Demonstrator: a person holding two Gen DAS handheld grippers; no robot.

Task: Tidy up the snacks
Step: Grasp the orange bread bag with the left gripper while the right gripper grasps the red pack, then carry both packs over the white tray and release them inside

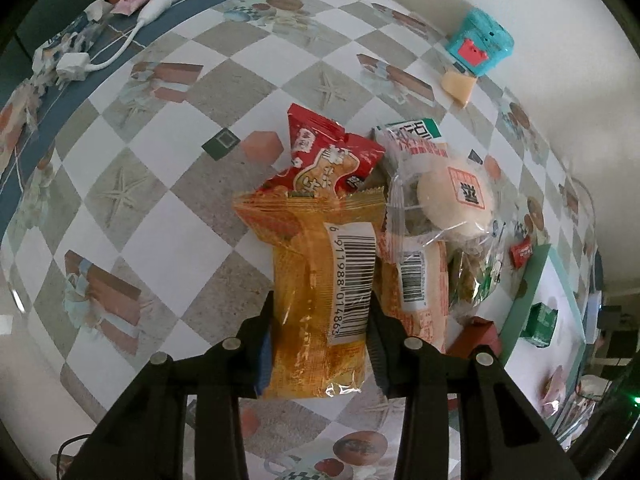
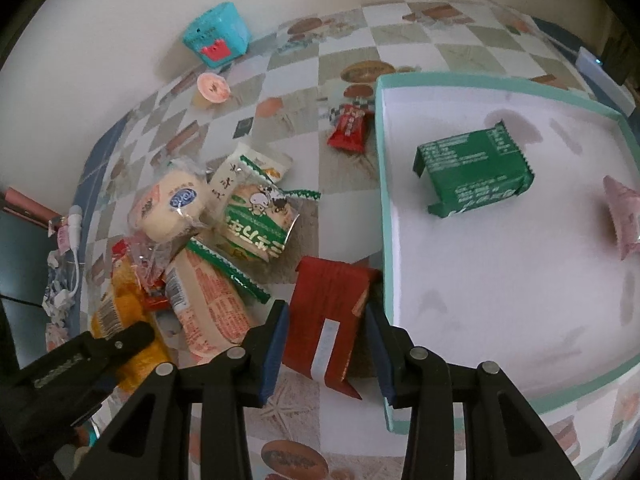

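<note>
My left gripper (image 1: 320, 308) is shut on an orange snack packet (image 1: 312, 272) with a barcode, pinching its middle at the near edge of a snack pile. The pile holds a red peanut packet (image 1: 332, 160), a round bun in clear wrap (image 1: 452, 196) and a pale orange packet (image 1: 416, 280). In the right wrist view my right gripper (image 2: 326, 312) is shut on a dark red packet (image 2: 324, 292), just left of a white tray with a teal rim (image 2: 380, 200). A green packet (image 2: 476, 172) and a pink packet (image 2: 624, 220) lie in the tray.
A teal toy box (image 2: 216, 36) and a jelly cup (image 2: 214, 88) stand by the wall. A small red candy (image 2: 348, 128) lies beside the tray's far corner. A white charger and cable (image 1: 72, 64) rest on the blue border of the checkered tablecloth.
</note>
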